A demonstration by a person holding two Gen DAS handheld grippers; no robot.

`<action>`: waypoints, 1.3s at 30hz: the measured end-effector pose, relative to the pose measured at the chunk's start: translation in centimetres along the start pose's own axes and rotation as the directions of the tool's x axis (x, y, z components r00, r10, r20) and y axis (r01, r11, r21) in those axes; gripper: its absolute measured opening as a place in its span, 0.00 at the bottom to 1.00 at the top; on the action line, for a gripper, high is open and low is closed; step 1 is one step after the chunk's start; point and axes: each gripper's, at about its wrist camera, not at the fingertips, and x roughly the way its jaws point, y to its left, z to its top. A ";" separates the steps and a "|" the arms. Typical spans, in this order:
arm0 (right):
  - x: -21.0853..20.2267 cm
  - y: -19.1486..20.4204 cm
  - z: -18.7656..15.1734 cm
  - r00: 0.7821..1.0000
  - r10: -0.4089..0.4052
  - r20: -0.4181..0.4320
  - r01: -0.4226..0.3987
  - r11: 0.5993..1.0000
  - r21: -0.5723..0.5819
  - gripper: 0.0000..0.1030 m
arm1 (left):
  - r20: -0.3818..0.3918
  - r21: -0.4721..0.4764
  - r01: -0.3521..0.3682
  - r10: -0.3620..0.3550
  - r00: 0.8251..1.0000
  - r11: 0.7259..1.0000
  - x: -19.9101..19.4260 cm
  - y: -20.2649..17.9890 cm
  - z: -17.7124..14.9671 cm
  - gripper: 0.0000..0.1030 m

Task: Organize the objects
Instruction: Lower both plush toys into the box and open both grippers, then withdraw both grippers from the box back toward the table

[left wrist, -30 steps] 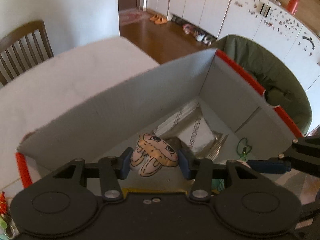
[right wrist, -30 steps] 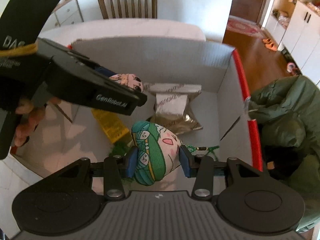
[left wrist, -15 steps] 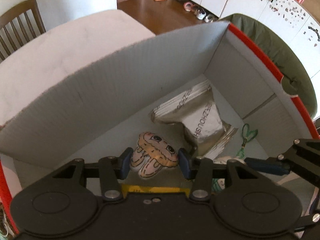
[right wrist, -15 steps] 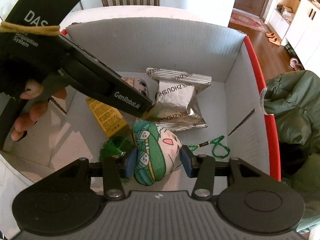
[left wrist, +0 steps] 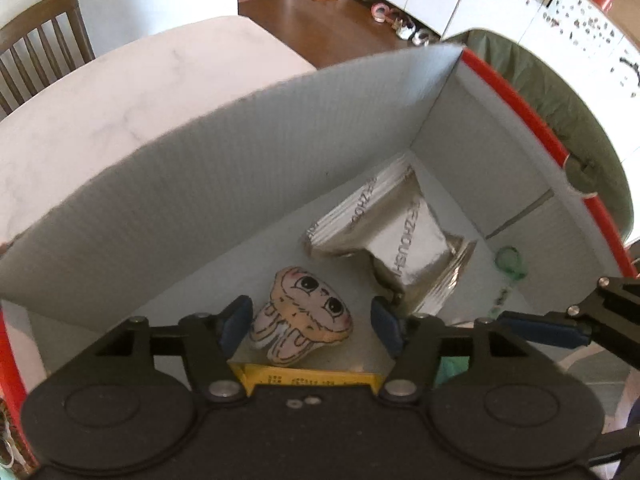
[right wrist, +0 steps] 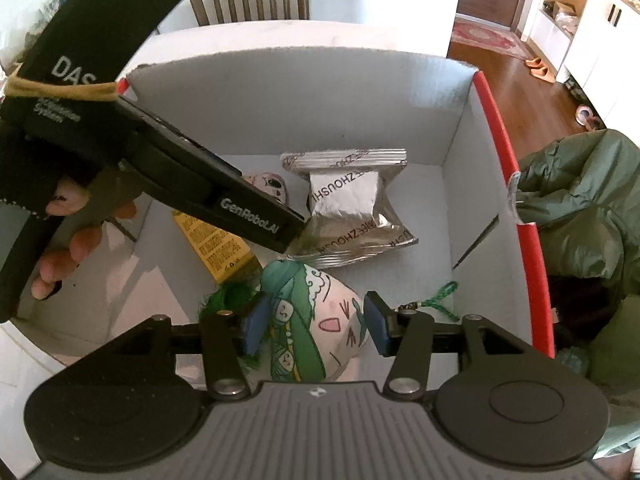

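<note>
White worktop [left wrist: 120, 92] carries one box [right wrist: 320, 112]: one foil pouch [right wrist: 346, 204], two plush toys; both tongs gape, ungripping.

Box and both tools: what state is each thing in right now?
Box: open-topped, on the table.
Left tool: open, pads clear of the bunny toy.
Bunny toy: lying on the box floor, released.
Right tool: open around the green-haired toy, not pinching it.
Green-haired toy: resting in the box.
Foil pouch: sealed, crumpled, lying flat.
Yellow packet: lying flat, partly hidden.
</note>
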 end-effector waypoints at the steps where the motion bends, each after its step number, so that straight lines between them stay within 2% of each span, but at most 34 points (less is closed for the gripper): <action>1: -0.2 0.0 0.0 1.000 0.000 0.005 0.000 1.000 0.004 0.52 | 0.008 -0.001 0.002 -0.002 1.000 1.000 -0.3 0.0 -0.1 0.64; 6: -1.5 -0.2 -0.1 0.999 0.014 0.041 -0.014 1.000 0.020 0.54 | 0.060 -0.001 0.005 -0.005 0.998 1.000 -2.3 0.1 -0.8 0.71; 10: -3.0 0.0 -0.4 0.997 0.021 0.071 -0.023 0.999 0.035 0.55 | 0.103 -0.009 0.010 -0.009 0.995 1.000 -3.3 -0.5 -0.3 0.72; 13: -4.1 0.1 -0.5 0.996 0.021 0.092 -0.025 0.999 0.037 0.61 | 0.141 -0.020 0.019 -0.016 0.990 1.000 -4.8 -0.6 -0.9 0.73; 19: -6.5 0.5 -0.9 0.989 0.040 0.141 -0.048 0.998 0.049 0.61 | 0.209 -0.008 0.021 -0.019 0.978 1.000 -7.8 -0.7 -1.8 0.74; 32: -11.6 3.6 -1.5 0.967 0.042 0.250 -0.049 0.999 0.022 0.63 | 0.342 -0.022 0.047 -0.036 0.939 0.999 -14.2 0.7 -5.9 0.76; 39: -13.4 5.4 -1.6 0.954 0.096 0.283 -0.115 0.992 0.049 0.67 | 0.415 -0.063 0.047 -0.017 0.910 0.997 -18.2 3.1 -9.0 0.79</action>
